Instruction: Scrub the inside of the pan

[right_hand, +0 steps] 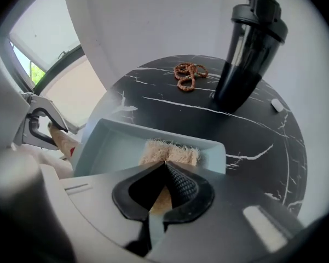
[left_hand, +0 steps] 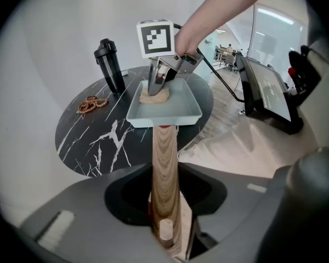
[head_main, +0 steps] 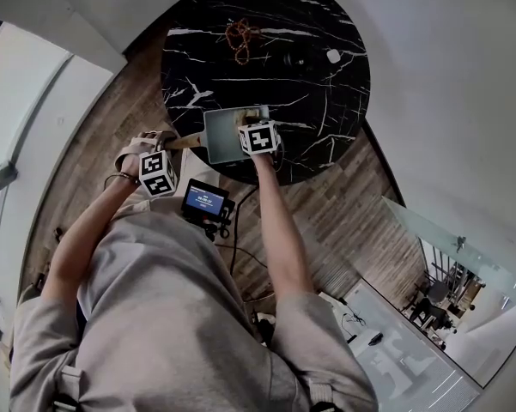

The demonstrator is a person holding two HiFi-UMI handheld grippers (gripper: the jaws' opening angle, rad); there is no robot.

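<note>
The pan [left_hand: 169,114], a pale square one, sits on the near edge of the round black marble counter [left_hand: 98,141], its wooden handle [left_hand: 164,152] sticking out past the rim toward the person. The left claw [left_hand: 165,199] is clenched around that handle, while the right claw [right_hand: 164,169] grips a tan, fibrous scrub pad [right_hand: 172,152] and presses it on the pan's floor at the end away from the handle. Farther back on the counter stand a black bottle [right_hand: 246,53] and, beside it, a string of beads [right_hand: 189,74].
</note>
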